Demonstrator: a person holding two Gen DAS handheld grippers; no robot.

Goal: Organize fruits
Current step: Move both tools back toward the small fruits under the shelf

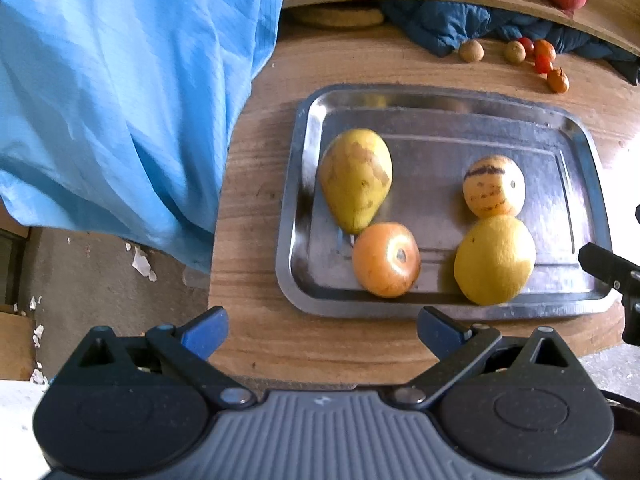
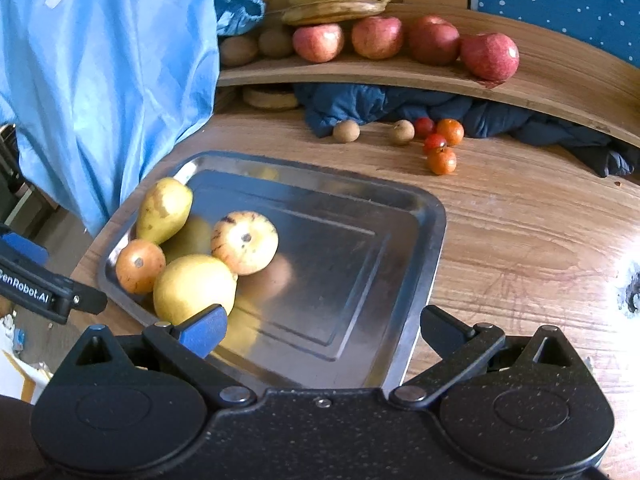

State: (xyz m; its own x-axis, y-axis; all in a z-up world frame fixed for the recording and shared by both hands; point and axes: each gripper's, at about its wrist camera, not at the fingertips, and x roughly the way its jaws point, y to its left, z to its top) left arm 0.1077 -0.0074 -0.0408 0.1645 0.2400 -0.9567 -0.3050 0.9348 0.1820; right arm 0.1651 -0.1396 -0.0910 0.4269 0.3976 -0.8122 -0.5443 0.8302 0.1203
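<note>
A steel tray [image 1: 580,152] [image 2: 420,216] lies on the wooden table. It holds a yellow-green pear [image 1: 356,178] [image 2: 164,210], an orange persimmon [image 1: 386,259] [image 2: 140,266], a yellow lemon [image 1: 494,260] [image 2: 192,288] and a striped yellow round fruit [image 1: 494,185] [image 2: 244,242]. My left gripper [image 1: 322,332] hangs open just in front of the tray's near rim, nothing between its fingers. My right gripper [image 2: 322,330] is open above the tray's near part, its left fingertip beside the lemon. Each gripper shows at the edge of the other's view.
Small brown and red-orange fruits [image 2: 440,160] [image 1: 544,60] lie on the table behind the tray. A raised wooden shelf [image 2: 540,80] carries red apples [image 2: 490,56], kiwis and bananas [image 2: 336,0]. A dark blue cloth [image 2: 400,108] sits under it. A person's light blue garment [image 1: 120,100] fills the left.
</note>
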